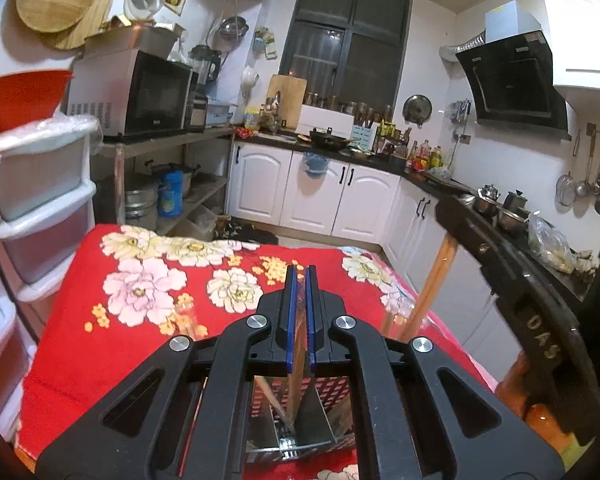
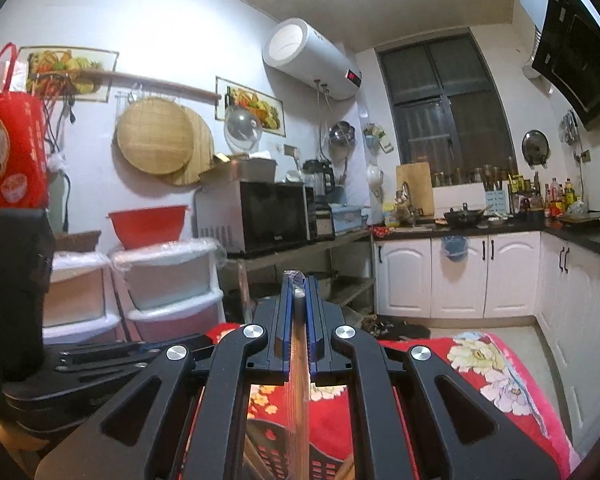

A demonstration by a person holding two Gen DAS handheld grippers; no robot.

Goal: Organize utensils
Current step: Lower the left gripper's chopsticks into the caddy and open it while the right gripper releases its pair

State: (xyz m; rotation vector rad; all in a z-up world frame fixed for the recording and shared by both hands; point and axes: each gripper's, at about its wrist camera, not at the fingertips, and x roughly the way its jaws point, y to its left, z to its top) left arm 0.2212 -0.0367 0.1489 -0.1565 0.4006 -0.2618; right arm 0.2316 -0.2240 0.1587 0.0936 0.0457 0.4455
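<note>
Left wrist view: the left gripper (image 1: 299,276) is clenched on a wooden chopstick (image 1: 298,384), which runs down toward 6 o'clock into a red slotted utensil basket (image 1: 324,390) on the floral red tablecloth (image 1: 100,344).

Right wrist view: the right gripper (image 2: 299,285) grasps a plastic-wrapped wooden utensil (image 2: 298,380) above the basket (image 2: 268,436); the left gripper (image 2: 112,354) lies at 9 o'clock.

Low in the left wrist view, the left gripper (image 1: 300,276) is matt black plastic with glossy blue pads and shiny metal pivot bolts. It pinches a smooth, pale wooden chopstick (image 1: 298,376) above a red plastic lattice basket (image 1: 336,390). The tablecloth (image 1: 112,344) is soft red floral cloth. At left, drawers (image 1: 40,184) look like translucent plastic.
</note>
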